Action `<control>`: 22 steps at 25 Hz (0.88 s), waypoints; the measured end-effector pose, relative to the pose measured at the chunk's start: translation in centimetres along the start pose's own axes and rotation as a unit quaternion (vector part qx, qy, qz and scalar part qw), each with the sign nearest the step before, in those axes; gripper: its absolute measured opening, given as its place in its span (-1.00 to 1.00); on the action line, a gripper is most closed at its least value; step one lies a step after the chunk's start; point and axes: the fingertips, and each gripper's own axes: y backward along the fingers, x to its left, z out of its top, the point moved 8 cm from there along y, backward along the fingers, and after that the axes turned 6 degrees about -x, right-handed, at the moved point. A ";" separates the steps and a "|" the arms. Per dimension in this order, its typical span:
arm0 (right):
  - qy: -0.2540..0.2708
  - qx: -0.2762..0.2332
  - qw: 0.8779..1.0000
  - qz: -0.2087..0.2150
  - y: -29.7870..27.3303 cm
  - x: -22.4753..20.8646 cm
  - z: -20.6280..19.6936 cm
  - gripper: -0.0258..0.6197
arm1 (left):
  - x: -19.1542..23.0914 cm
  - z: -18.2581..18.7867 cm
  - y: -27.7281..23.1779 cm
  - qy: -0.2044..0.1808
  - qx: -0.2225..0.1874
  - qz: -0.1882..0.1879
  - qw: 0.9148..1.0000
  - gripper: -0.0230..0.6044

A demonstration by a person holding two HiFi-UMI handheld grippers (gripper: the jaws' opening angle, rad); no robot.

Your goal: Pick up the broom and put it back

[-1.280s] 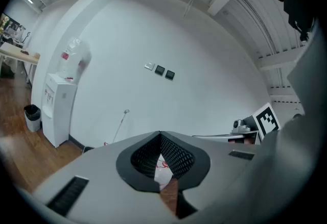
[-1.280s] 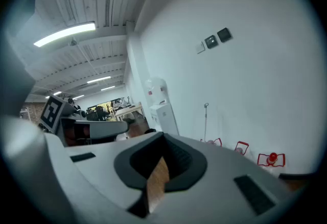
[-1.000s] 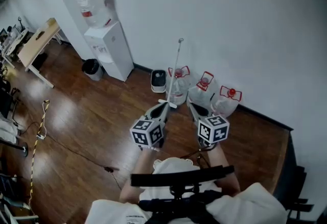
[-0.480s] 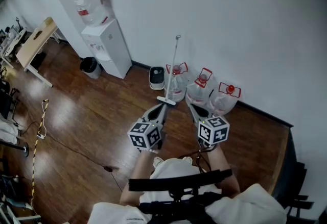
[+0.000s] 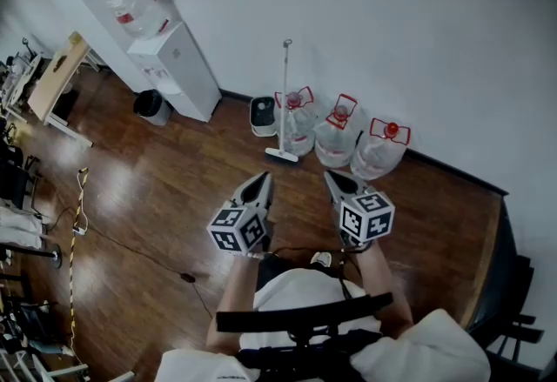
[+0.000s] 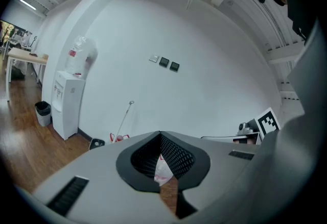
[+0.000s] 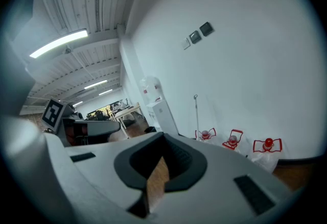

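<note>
a: where was the broom [image 5: 285, 100] when we looked?

b: it stood almost upright against the wall, well ahead of both tongs. it was a little nearer to the line of the left tongs [image 5: 264, 182] than to the right tongs [image 5: 332, 180]. its head rested on the wooden floor [image 5: 174, 189], just beside the water jugs [image 5: 338, 132], which stood ahead of the right tongs.

a: did we hold anything?

b: no. both tongs were closed and empty. in each gripper view the jaws met at their tips, and only a bit of floor showed through the gap behind them.

a: what had just changed?

b: a second before, in the head view, the tips of our tongs were almost at the broom head. now a wide piece of bare floor lay between them and the broom. the broom itself had kept its place at the wall, next to the same jugs.

a: what did that mean for the task?

b: we judged that the broom was already put back and that we were moving away from it. we thought nothing remained to do, as long as the broom stayed leaning and did not slide along the wall.
</note>
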 end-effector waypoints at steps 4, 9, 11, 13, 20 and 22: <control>-0.006 -0.005 1.000 0.003 0.4 -1.3 -0.2 -0.89 | -0.9 -0.6 -0.5 -0.007 0.003 0.003 1.000 -0.97; -0.014 -0.002 1.000 0.002 -0.4 -2.3 -0.8 -0.89 | -0.1 -0.5 -1.7 -0.010 0.001 0.006 1.000 -0.97; -0.013 -0.002 1.000 0.001 -1.2 -2.7 -0.6 -0.89 | 0.6 -0.1 -2.6 -0.009 -0.002 0.004 1.000 -0.97; -0.010 -0.004 1.000 -0.002 -2.3 -3.1 -0.2 -0.89 | 1.6 0.4 -3.9 -0.008 -0.005 0.000 1.000 -0.97; -0.021 -0.022 0.999 -0.028 -9.9 -5.4 2.3 -0.89 | 7.8 4.1 -10.7 -0.005 -0.002 -0.024 1.000 -0.97; -0.022 -0.019 0.999 -0.034 -13.0 -5.8 3.3 -0.89 | 10.2 5.4 -12.6 -0.002 0.003 -0.029 1.000 -0.97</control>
